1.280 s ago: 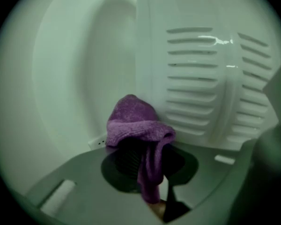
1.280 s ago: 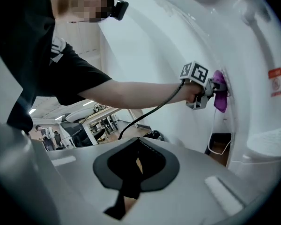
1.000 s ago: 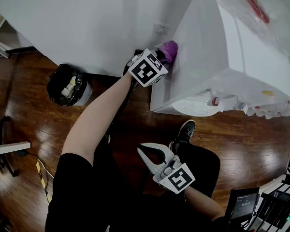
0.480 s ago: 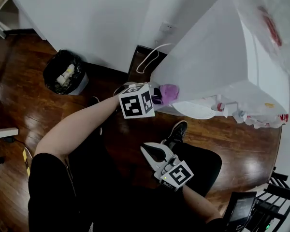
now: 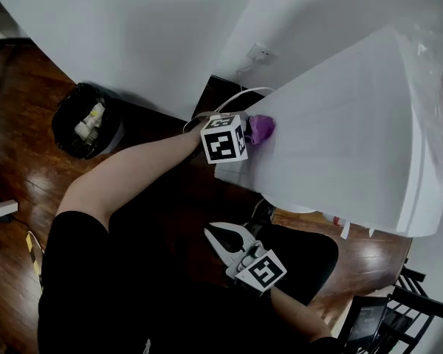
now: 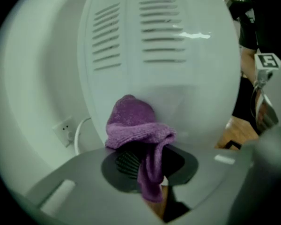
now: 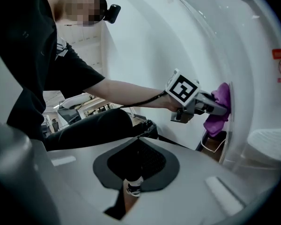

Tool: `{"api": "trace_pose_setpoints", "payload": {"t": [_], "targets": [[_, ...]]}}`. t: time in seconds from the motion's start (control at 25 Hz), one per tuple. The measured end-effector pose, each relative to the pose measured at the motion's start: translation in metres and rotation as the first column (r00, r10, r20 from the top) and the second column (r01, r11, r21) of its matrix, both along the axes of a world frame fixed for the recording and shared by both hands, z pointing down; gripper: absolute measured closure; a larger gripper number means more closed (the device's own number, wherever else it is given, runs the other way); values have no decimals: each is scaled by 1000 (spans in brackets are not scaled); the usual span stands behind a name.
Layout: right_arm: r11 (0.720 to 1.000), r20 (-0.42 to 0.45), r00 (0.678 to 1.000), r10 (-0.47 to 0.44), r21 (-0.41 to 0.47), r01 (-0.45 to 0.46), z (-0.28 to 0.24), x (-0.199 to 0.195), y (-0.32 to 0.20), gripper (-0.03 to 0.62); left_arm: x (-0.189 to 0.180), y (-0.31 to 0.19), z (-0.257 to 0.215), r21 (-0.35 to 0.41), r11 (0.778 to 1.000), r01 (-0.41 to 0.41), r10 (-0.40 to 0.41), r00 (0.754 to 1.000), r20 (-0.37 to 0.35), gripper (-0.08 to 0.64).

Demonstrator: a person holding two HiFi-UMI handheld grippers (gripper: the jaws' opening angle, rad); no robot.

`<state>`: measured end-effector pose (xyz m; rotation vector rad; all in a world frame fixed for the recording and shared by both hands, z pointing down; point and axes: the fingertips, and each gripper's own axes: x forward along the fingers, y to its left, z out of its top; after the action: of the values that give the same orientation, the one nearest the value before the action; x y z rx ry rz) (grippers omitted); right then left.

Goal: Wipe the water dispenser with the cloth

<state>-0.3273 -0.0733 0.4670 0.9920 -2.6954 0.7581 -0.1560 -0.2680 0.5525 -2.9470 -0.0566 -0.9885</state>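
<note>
The white water dispenser (image 5: 332, 153) fills the right of the head view. My left gripper (image 5: 249, 133) is shut on a purple cloth (image 5: 261, 127) and holds it against the dispenser's side. In the left gripper view the cloth (image 6: 133, 125) bunches over the jaws of the left gripper (image 6: 145, 161) and touches the vented side panel (image 6: 168, 55). My right gripper (image 5: 210, 234) hangs low in front of the person's legs, shut and empty. From the right gripper view, past the shut right gripper (image 7: 136, 168), I see the left gripper (image 7: 218, 108) pushing the cloth (image 7: 220, 104) onto the dispenser (image 7: 257, 69).
A black-lined trash bin (image 5: 81, 127) stands on the wooden floor at the left. A wall socket (image 5: 261, 51) with a white cable (image 5: 232, 98) sits behind the dispenser. Clear plastic (image 5: 435, 80) lies on the dispenser's top. Dark chairs (image 5: 399, 308) stand at the lower right.
My left gripper has carried the cloth down the dispenser's side panel. The right gripper has shifted a little and stays shut. The head camera has swung, so the dispenser looks larger.
</note>
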Motion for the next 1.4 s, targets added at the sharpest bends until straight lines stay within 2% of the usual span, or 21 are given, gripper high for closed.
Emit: {"api": "trace_pose_setpoints", "payload": {"t": [0.16,0.28,0.36,0.44,0.52,0.6,0.72,0.8,0.88,1.0,1.08,1.16,1.32,1.4], "targets": [[999,-1,999,-34,2,34,3,-4,-25,589,16,-58,28,43,996,75,-76,997,23,457],[999,10,999,-37,-12,37,13,-3,-29,588,25,-88,41,65,982,175,-174,985,-15,457],[999,20,999,-25,-46,26,25,-1,-21,589,27,-98,48,91,973,213,-210,977,-39,457],[997,35,999,-9,-82,11,36,0,-10,589,26,-96,49,132,973,190,-186,982,-45,457],[996,59,998,-3,-92,8,38,-4,-1,589,22,-81,43,164,977,136,-128,990,-61,457],[996,86,996,-9,-92,17,38,-10,9,589,13,-54,41,150,985,86,-75,994,-79,457],[994,108,994,-10,-104,21,41,-15,24,589,-6,11,53,93,995,-18,25,998,-65,457],[993,108,994,-16,-117,28,45,-19,34,589,-20,64,60,60,992,-110,113,992,-57,457],[991,111,993,-25,-126,39,49,-24,39,588,-34,107,60,34,983,-180,182,980,-80,457],[990,128,991,-31,-129,47,49,-32,37,589,-44,137,56,38,970,-239,241,962,-125,457],[990,131,991,-32,-134,50,50,-36,34,589,-43,135,57,85,957,-277,287,950,-127,457],[986,130,991,-24,-158,45,54,-36,32,589,-39,114,62,130,953,-275,290,949,-120,457],[977,154,988,24,-211,9,60,-29,22,589,-21,59,74,180,963,-202,225,967,-118,457],[972,169,984,48,-233,-8,63,-25,20,588,-13,33,82,188,973,-137,162,980,-120,457]]}}
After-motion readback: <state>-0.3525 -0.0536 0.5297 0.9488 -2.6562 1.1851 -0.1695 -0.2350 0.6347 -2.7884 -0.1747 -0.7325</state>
